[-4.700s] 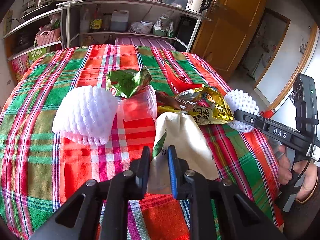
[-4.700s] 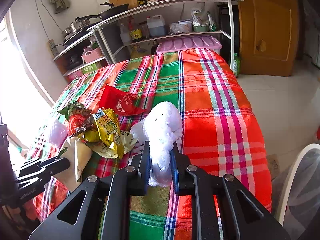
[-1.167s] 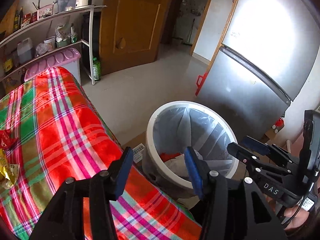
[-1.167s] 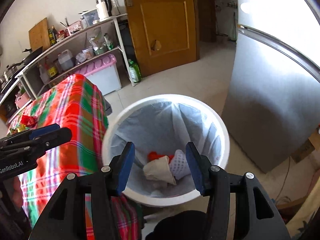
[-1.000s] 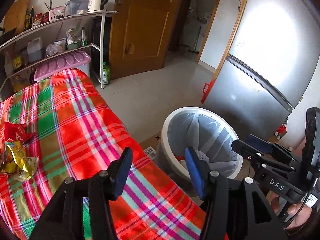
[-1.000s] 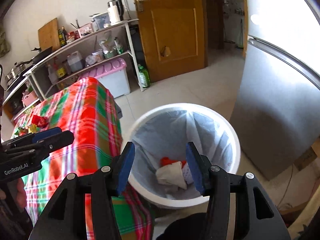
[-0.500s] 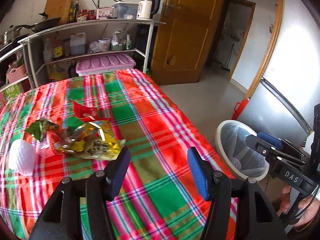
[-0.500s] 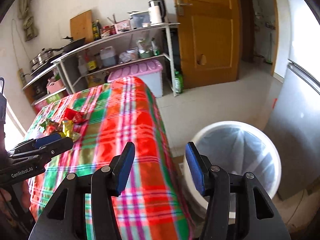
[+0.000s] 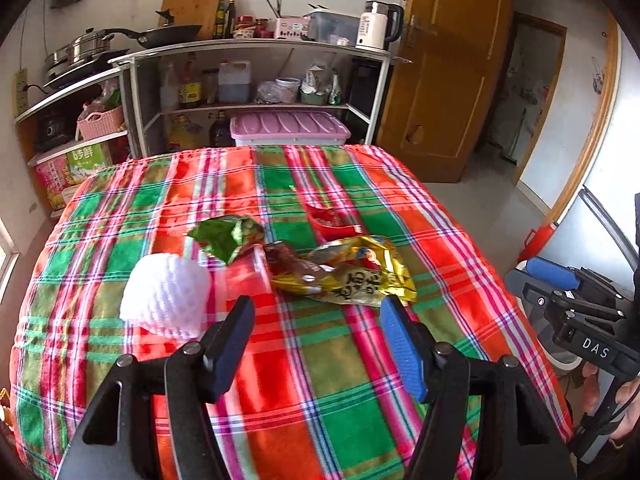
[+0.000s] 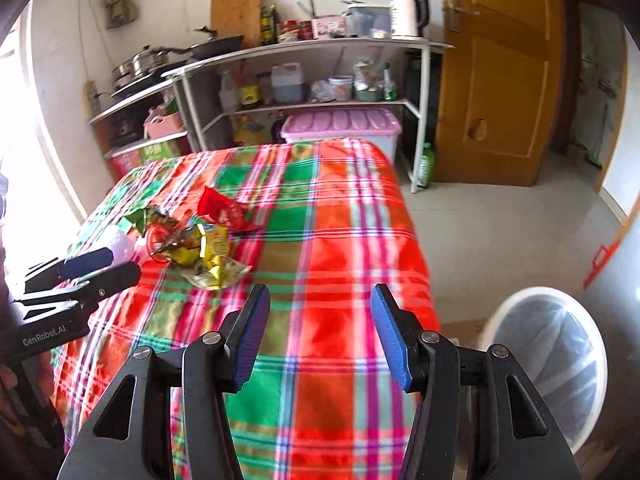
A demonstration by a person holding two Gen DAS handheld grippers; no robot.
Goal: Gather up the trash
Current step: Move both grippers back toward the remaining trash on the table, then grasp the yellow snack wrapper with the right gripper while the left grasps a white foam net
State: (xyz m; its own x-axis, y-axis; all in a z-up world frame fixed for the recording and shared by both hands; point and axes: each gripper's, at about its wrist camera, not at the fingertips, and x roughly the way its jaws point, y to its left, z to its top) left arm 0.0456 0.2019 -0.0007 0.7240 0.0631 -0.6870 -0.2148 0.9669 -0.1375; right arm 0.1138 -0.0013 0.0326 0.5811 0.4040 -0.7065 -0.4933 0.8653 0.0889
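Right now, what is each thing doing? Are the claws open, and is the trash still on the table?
Left claw: jaws opening, nothing between them.
Right claw: open, empty.
White foam fruit net: lying on the plaid tablecloth.
Yellow snack wrapper: crumpled, on the cloth.
Green wrapper: crumpled, on the cloth.
Red wrapper: lying on the cloth.
White trash bin: uncovered, lined with a bag.

Bright daylight, source at far left: window [image 10: 24, 184] blown out white in right wrist view. Refrigerator door [image 9: 612, 184] glares at right. Colours saturated. Slight motion blur on plaid tablecloth [image 10: 340, 264]. Fisheye bends edges, corners vignetted black.
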